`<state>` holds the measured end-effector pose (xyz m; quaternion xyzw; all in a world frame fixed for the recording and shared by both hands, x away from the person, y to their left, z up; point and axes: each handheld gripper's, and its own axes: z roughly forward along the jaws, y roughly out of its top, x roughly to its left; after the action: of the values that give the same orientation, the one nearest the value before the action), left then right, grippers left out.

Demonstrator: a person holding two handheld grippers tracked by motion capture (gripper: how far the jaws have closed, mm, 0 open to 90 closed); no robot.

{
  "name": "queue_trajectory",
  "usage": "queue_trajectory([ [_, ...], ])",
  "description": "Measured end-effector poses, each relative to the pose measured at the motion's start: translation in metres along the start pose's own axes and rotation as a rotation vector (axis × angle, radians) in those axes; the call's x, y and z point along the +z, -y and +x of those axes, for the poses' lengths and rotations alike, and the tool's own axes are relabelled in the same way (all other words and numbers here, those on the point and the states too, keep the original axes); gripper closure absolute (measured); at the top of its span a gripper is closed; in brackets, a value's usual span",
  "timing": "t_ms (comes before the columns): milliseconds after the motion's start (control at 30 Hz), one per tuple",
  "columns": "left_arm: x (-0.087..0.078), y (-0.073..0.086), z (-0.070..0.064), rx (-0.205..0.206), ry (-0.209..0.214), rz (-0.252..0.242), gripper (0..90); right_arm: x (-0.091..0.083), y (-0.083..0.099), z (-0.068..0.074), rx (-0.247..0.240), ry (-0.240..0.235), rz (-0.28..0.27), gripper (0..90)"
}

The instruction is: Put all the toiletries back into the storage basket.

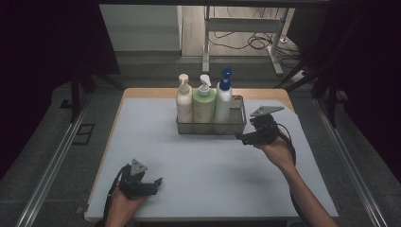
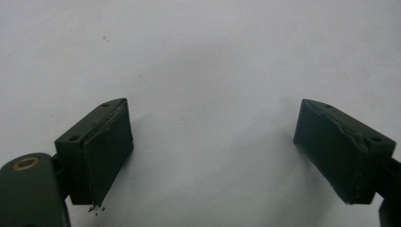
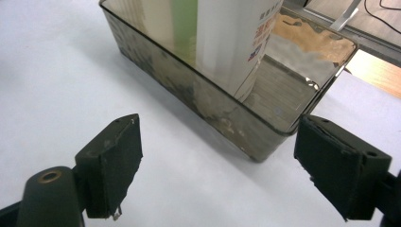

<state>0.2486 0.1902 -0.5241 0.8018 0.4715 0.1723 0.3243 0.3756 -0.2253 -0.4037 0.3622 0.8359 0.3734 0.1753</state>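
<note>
Empty, jaws spread, the right gripper (image 1: 242, 138) faces the metal caddy's (image 3: 222, 118) near corner at twelve o'clock; left gripper (image 1: 153, 182) likewise gapes, far off.

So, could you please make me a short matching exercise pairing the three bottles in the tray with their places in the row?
Things:
1. cream bottle
2. green bottle
3. white bottle with blue pump

Places in the tray, seen from the high view:
a. middle
b. right end, nearest the right gripper
c. left end

Pairs: 1-c, 2-a, 3-b
</note>
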Motion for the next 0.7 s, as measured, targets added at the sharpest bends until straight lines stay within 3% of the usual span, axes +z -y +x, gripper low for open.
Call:
queue_trajectory([
  [333, 0.000, 0.000, 0.000, 0.003, 0.000, 0.000, 12.1, -0.023, 0.013, 0.004, -0.015, 0.009, -0.012, 12.4],
  [700, 0.000, 0.000, 0.000, -0.004, -0.001, -0.003, 12.1, -0.040, 0.036, 0.008, -0.033, 0.050, 0.001, 2.6],
])
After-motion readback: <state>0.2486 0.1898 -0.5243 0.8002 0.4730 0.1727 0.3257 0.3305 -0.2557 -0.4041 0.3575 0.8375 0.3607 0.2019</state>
